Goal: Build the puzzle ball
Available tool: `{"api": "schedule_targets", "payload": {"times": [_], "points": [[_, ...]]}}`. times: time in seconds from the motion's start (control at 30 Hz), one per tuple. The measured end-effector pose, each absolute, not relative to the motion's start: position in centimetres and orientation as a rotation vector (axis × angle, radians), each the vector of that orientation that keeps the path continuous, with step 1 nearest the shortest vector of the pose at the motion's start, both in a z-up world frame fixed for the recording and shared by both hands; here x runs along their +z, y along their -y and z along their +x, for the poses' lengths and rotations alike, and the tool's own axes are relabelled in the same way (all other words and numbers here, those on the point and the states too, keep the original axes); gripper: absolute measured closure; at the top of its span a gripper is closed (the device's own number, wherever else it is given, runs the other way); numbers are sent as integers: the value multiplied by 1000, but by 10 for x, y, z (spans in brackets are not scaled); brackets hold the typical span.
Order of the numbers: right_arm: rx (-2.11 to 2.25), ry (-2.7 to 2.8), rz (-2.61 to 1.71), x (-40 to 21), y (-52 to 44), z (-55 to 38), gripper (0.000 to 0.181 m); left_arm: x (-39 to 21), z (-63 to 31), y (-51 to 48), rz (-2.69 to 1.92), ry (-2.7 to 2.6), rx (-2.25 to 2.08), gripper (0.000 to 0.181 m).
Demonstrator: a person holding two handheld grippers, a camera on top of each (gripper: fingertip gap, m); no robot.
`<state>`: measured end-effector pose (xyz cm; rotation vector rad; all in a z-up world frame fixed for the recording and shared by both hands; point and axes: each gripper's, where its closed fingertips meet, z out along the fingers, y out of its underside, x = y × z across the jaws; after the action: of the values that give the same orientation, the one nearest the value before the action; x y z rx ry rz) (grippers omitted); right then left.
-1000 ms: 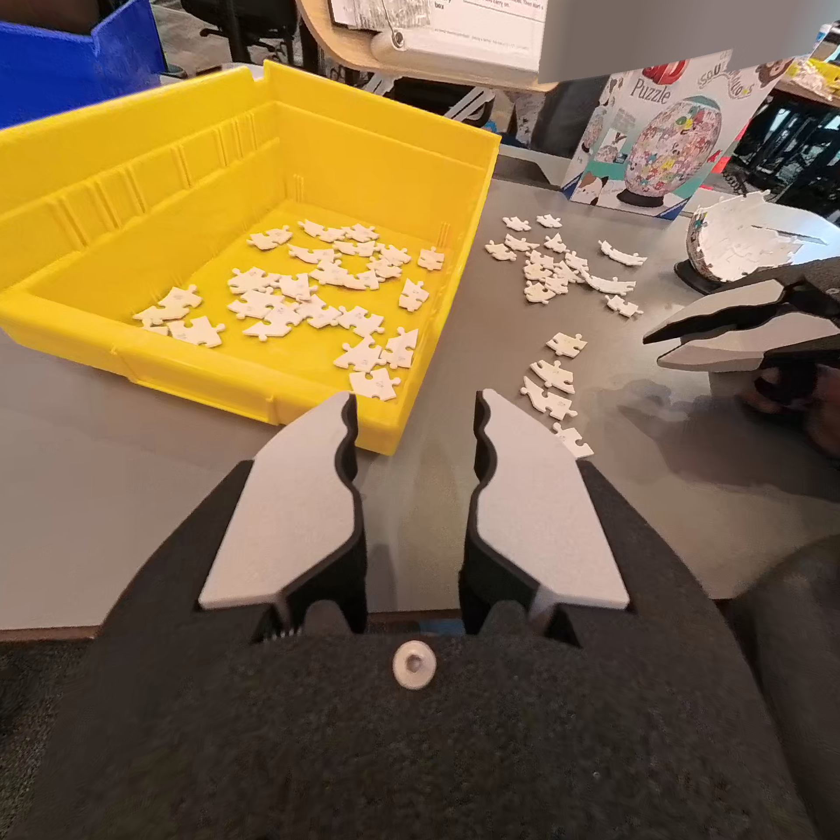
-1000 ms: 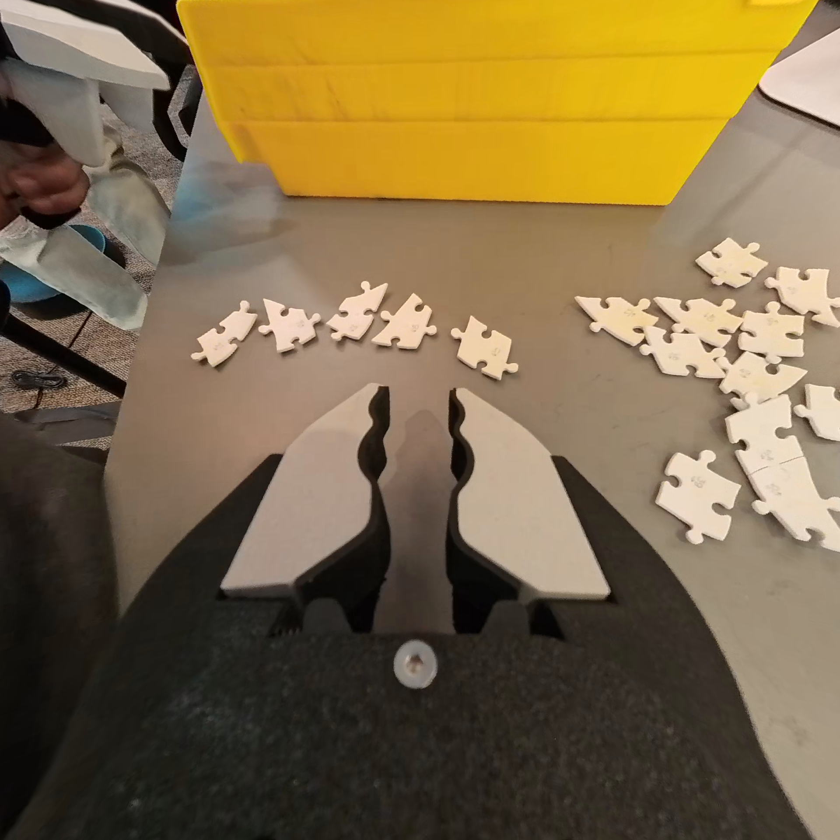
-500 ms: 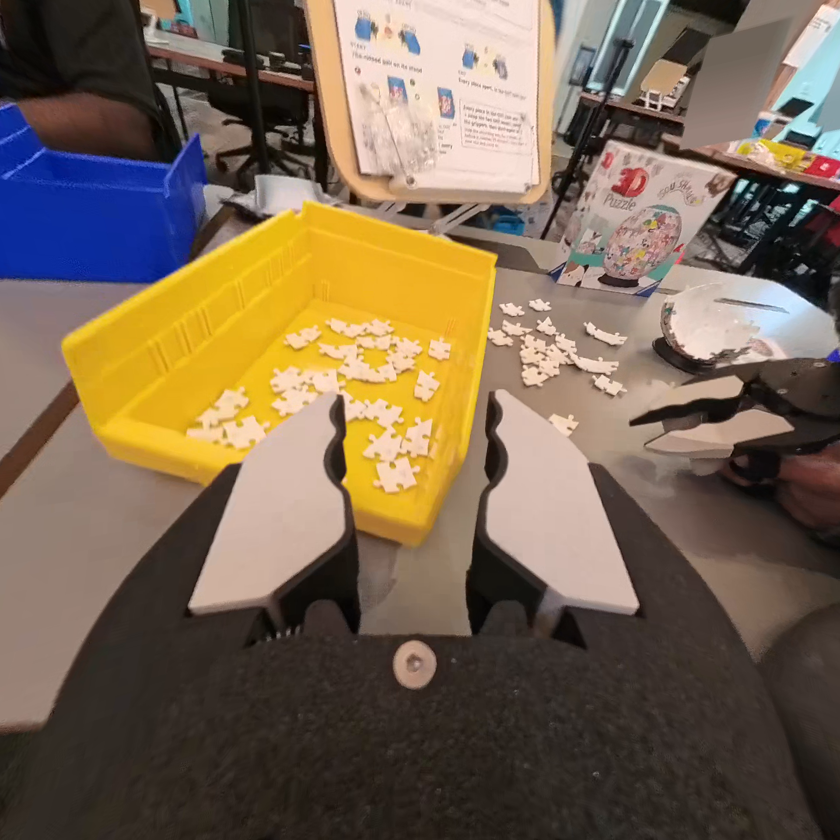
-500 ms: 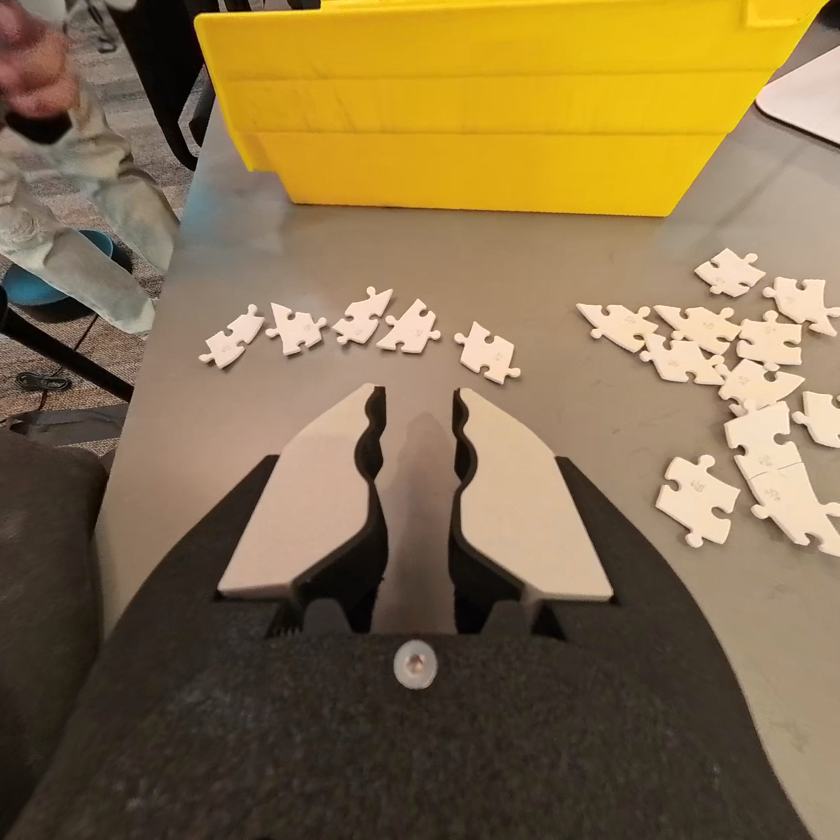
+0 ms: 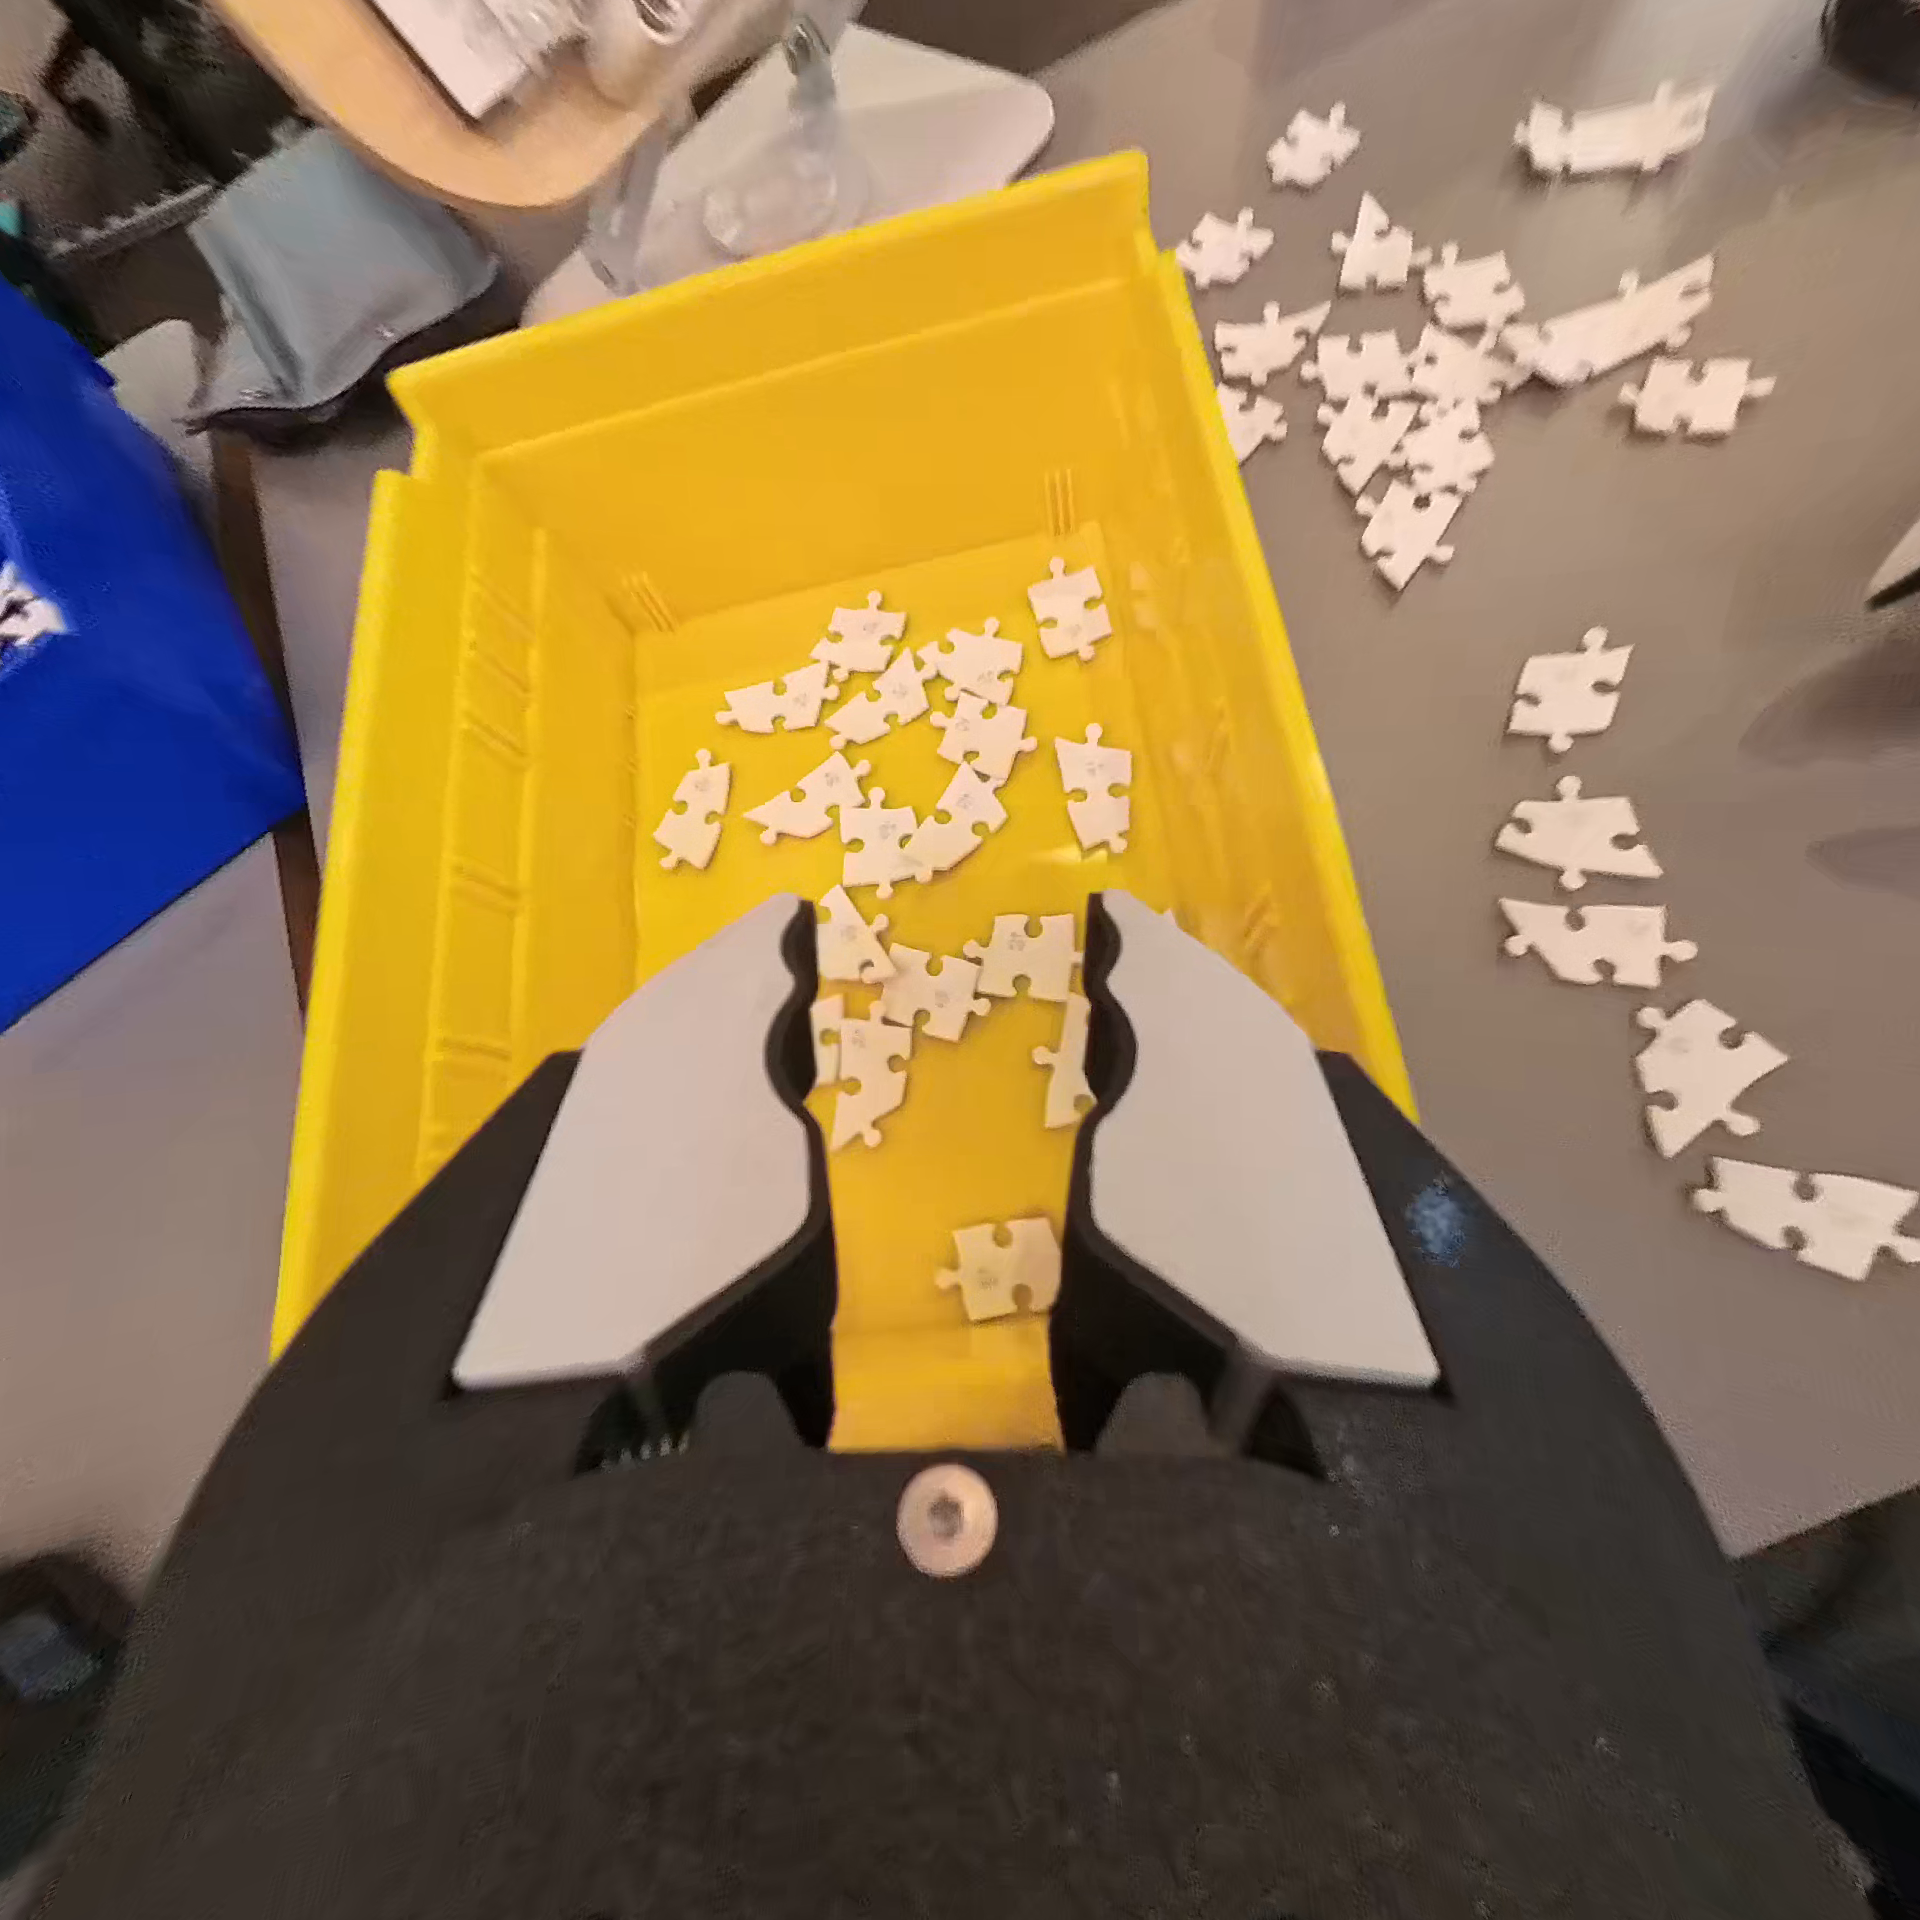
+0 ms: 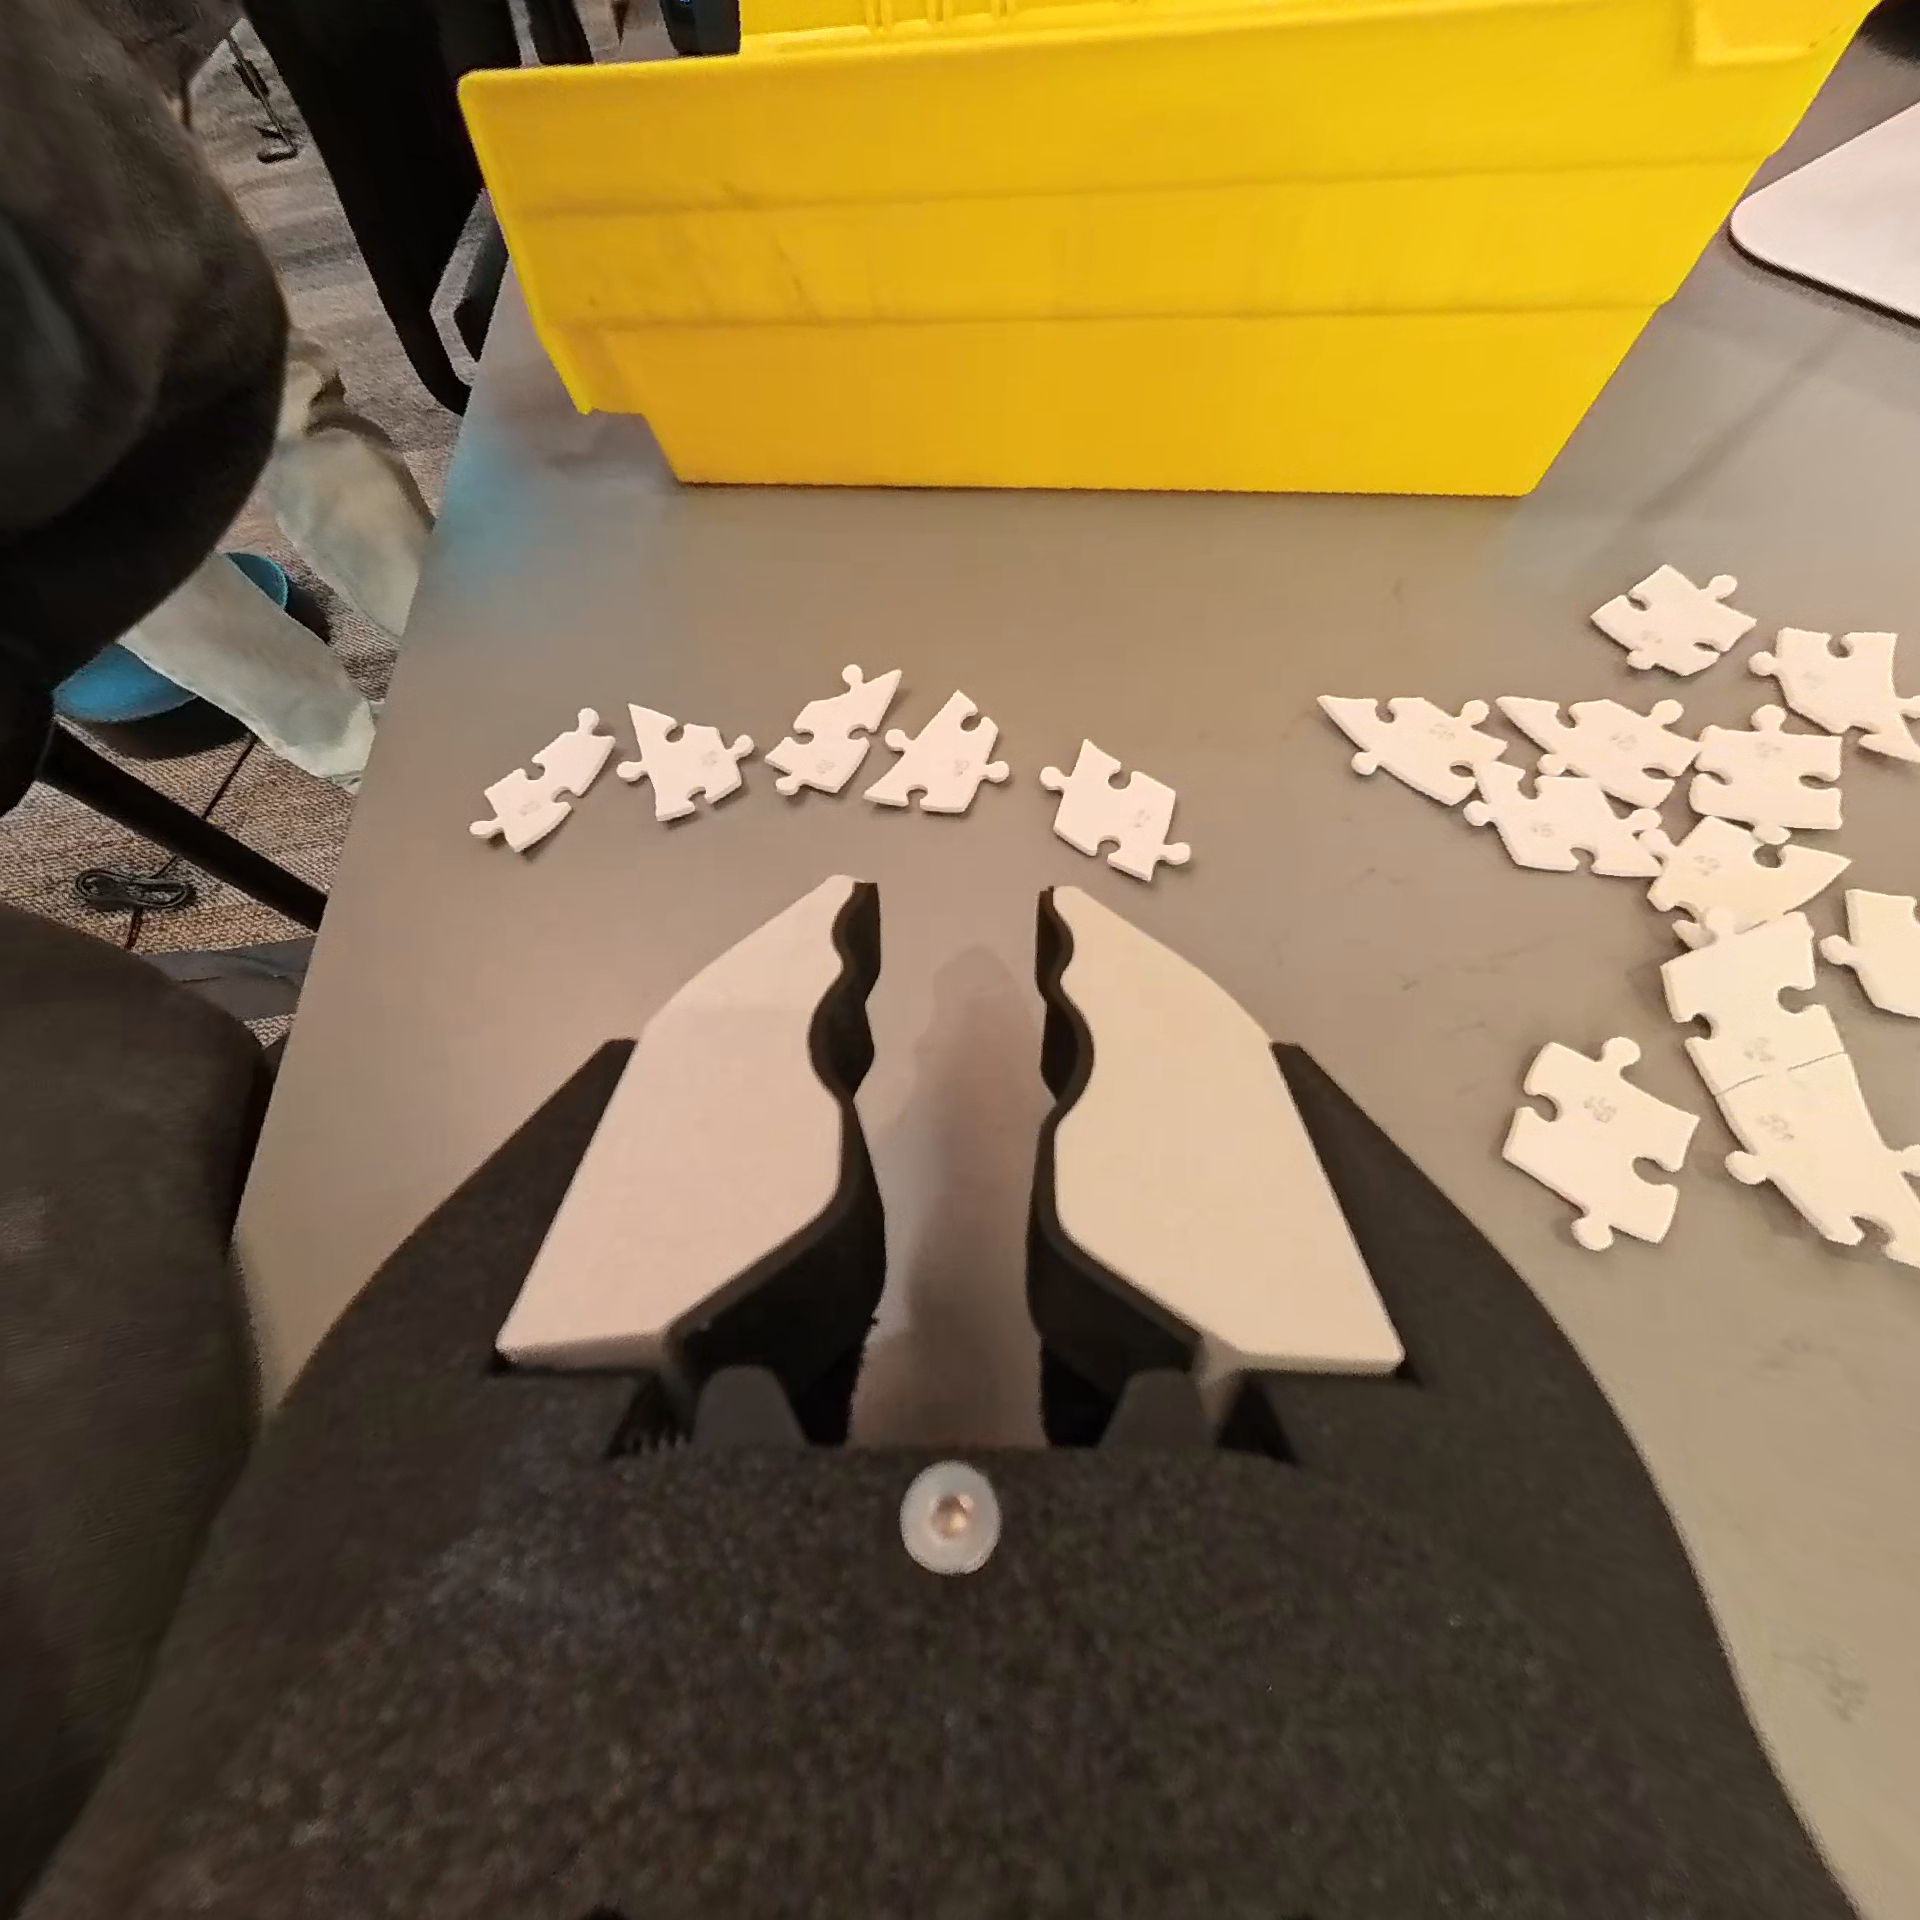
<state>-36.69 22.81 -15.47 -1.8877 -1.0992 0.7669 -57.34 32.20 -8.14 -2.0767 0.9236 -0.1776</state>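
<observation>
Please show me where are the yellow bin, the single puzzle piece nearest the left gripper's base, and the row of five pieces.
Yellow bin (image 5: pixel 1226 582): left wrist view, right inner wall.
Single puzzle piece (image 5: pixel 1003 1268): left wrist view, its centre.
Row of five pieces (image 6: pixel 826 750): right wrist view, middle piece.

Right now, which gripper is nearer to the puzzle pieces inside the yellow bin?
Left. The left gripper is open above the yellow bin, over the pieces inside. The right gripper is open over the grey table, outside the bin's wall.
</observation>
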Motion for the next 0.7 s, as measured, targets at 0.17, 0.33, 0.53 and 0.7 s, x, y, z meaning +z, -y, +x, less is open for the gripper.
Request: {"api": "schedule_targets", "payload": {"times": [0.17, 0.33, 0.53, 0.7], "points": [[772, 1096, -1891, -155, -228, -367, 153, -108, -566, -340, -2150, -1114, -190, 134], [784, 1087, -1894, -154, -229, -366, 153, -135, -560, -357, -2203, -1300, -221, 134], [796, 1079, -1893, -153, -229, -366, 153, -172, -553, -367, -2194, -1667, -120, 135], [815, 1062, -1895, -152, -230, -365, 153, -185, -554, -376, -2229, -1758, -96, 137]]}}
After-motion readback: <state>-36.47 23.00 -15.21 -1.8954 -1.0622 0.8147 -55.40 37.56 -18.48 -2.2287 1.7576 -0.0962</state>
